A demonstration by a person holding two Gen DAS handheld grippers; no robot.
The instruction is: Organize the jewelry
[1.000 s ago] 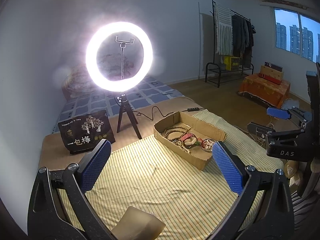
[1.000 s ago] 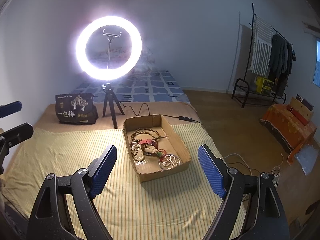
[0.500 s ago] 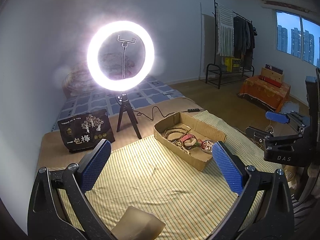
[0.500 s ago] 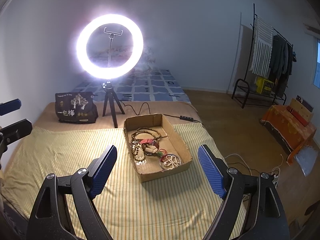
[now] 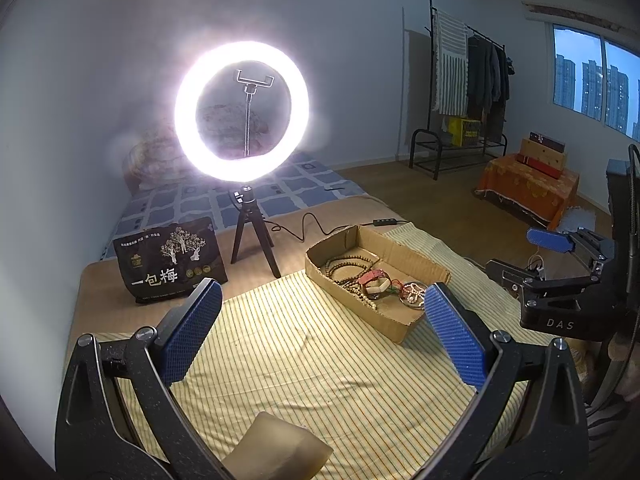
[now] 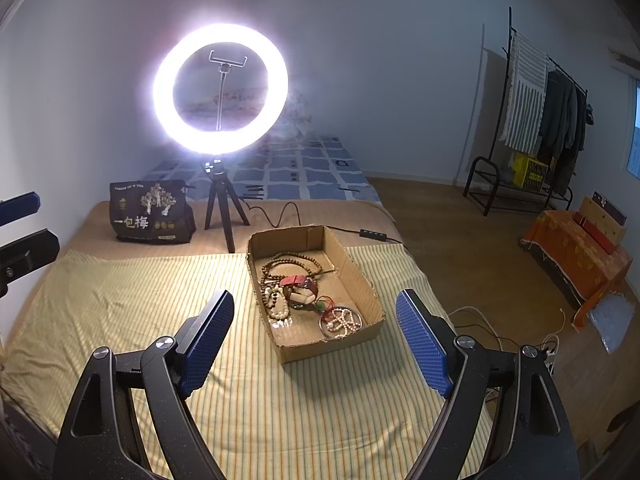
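The jewelry (image 6: 308, 296) lies tangled in an open cardboard box (image 6: 360, 280) on the striped cloth (image 6: 140, 300) covering the bed. Both claws, left claw (image 5: 322, 336) and right claw (image 6: 316, 340), stand wide open and empty, short of the box. Judgement: the bead strands (image 6: 288, 264) are light, limp and prone to snagging one another, so lift one strand at a free loop. The red strap piece (image 6: 298, 282) looks stiffer; grip across its band. The small ringed bead cluster (image 6: 341, 322) seems delicate.
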